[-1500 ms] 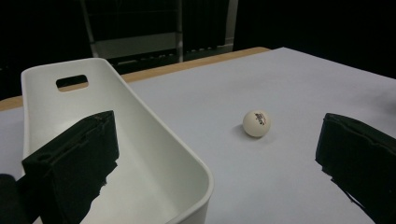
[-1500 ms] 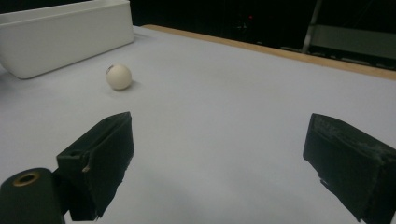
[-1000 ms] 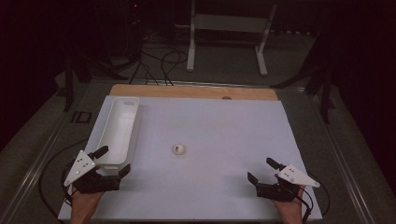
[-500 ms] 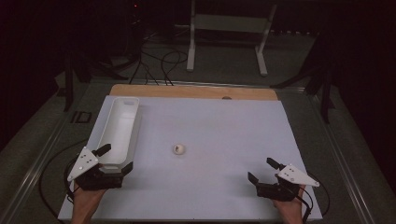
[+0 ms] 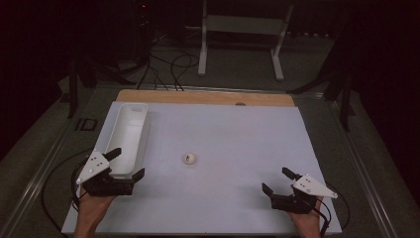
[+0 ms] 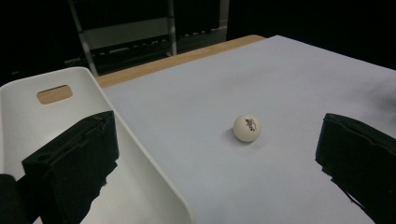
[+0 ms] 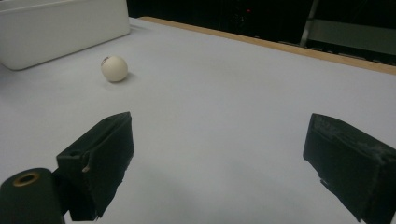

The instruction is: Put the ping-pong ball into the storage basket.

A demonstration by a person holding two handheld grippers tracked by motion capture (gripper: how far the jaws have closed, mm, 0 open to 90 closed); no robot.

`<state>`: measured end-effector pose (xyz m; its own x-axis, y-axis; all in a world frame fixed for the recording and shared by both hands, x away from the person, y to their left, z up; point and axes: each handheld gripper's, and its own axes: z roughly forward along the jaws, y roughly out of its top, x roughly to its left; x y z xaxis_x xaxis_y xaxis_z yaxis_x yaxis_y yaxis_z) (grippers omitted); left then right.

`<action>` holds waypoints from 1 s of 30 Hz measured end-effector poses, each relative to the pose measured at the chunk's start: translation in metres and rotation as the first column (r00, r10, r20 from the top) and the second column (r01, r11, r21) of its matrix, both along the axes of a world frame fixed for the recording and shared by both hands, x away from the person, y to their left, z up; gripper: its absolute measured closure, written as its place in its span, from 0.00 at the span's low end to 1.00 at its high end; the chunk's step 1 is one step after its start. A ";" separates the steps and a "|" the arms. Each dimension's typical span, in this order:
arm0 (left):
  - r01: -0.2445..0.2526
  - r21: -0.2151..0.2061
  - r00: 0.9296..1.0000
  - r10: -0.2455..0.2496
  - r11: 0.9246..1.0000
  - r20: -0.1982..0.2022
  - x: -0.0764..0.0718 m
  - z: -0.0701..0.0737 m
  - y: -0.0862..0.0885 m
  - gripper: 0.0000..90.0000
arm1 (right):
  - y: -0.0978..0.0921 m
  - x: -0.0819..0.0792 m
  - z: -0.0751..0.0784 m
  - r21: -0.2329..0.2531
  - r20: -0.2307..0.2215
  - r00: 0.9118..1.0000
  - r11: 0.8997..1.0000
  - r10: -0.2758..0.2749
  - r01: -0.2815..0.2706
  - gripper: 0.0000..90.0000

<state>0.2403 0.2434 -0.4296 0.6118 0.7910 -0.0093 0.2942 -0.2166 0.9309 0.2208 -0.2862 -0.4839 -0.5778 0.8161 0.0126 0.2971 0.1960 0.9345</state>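
The print on the ball (image 6: 247, 127) is too small for me to read. My left gripper (image 5: 128, 162) hides the near end of the white tray (image 5: 130, 130) in the high view, and in its own view the picture's edges cut that tray off. Both my hands run off the bottom edge of the high view.

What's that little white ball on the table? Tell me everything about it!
The little white ball is round, smooth and off-white, like a ping-pong ball, with a small dark printed mark on one side. It sits alone on the pale table cover, near the middle, touching nothing else. The long white tray lies to its left. The left claw and the right claw are both open and well apart from it.
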 end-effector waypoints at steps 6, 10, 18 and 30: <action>0.007 0.021 1.000 -0.007 1.000 -0.012 0.007 0.003 -0.010 0.00 | -0.002 -0.001 0.000 0.001 -0.001 1.000 1.000 -0.009 0.009 0.09; 0.019 0.024 1.000 -0.018 1.000 -0.022 0.011 0.006 -0.016 0.00 | -0.002 -0.001 0.000 0.004 -0.006 1.000 1.000 -0.013 0.013 0.09; 0.034 0.060 0.998 -0.031 0.998 -0.048 0.019 0.009 -0.026 0.00 | -0.002 0.000 0.000 0.001 -0.008 1.000 1.000 -0.018 0.018 0.09; 0.067 0.087 0.995 -0.060 0.994 -0.085 0.032 0.010 -0.037 0.00 | -0.002 0.000 0.001 0.006 -0.008 1.000 1.000 -0.026 0.026 0.09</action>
<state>0.2726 0.2064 -0.4198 0.6610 0.7504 0.0075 0.3520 -0.3189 0.8800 0.2207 -0.2885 -0.4832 -0.5560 0.8309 0.0218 0.3093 0.1824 0.9333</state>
